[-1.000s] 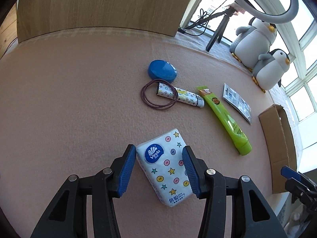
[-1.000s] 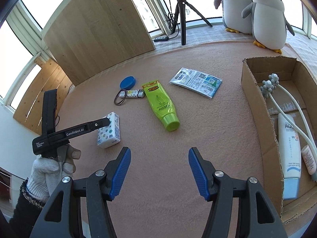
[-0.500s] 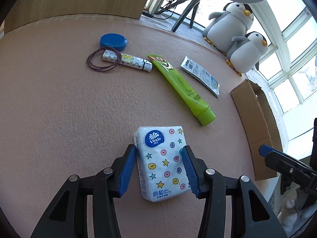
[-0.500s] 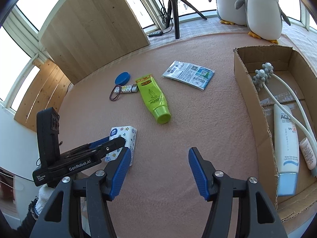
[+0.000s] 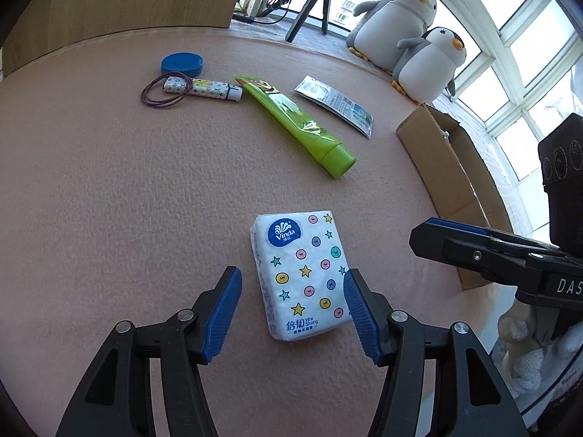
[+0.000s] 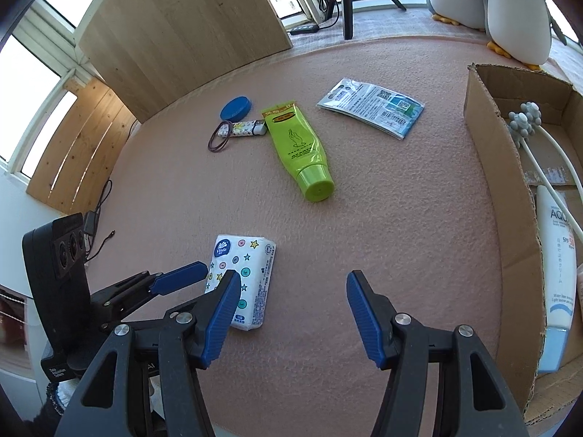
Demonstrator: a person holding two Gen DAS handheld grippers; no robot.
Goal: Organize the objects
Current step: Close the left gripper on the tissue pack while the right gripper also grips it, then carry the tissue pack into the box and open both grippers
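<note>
1. Your left gripper (image 5: 291,309) has its jaws wide apart, straddling the lower half of the tissue pack (image 5: 302,276). The right pad sits at the pack's edge; whether it touches, you cannot tell from this view. The left pad is clear of it.
2. The tissue pack lies flat on the pink surface (image 5: 109,200). Printing: blue "Vinda" roundel at the far end, "Xtra Strong" with Chinese characters at the near end, stars and coloured dots between.
3. Your right gripper (image 6: 293,313) has its jaws wide apart with nothing between them, over bare surface just right of the pack. In the left wrist view its body shows the letters "DAS", cut off by the frame.
4. Green tube (image 6: 300,149) lies mid-surface, cap toward you; orange label band at the crimped end, text too small to read.
5. Printed sachet (image 6: 375,111) lies right of the tube, with QR code and barcode; wording not legible.
6. Blue round lid (image 6: 236,107), patterned small tube (image 6: 246,128) and hair ties (image 6: 218,141) are clustered left of the green tube; the ties loop over the small tube's end.
7. Cardboard box (image 6: 510,218) at the right edge holds a white tube (image 6: 557,266) marked "AQU…" and "SPF 50", plus white stalks with grey knobbed heads.
8. Two plush penguins (image 5: 411,32) sit beyond the surface by the window.
</note>
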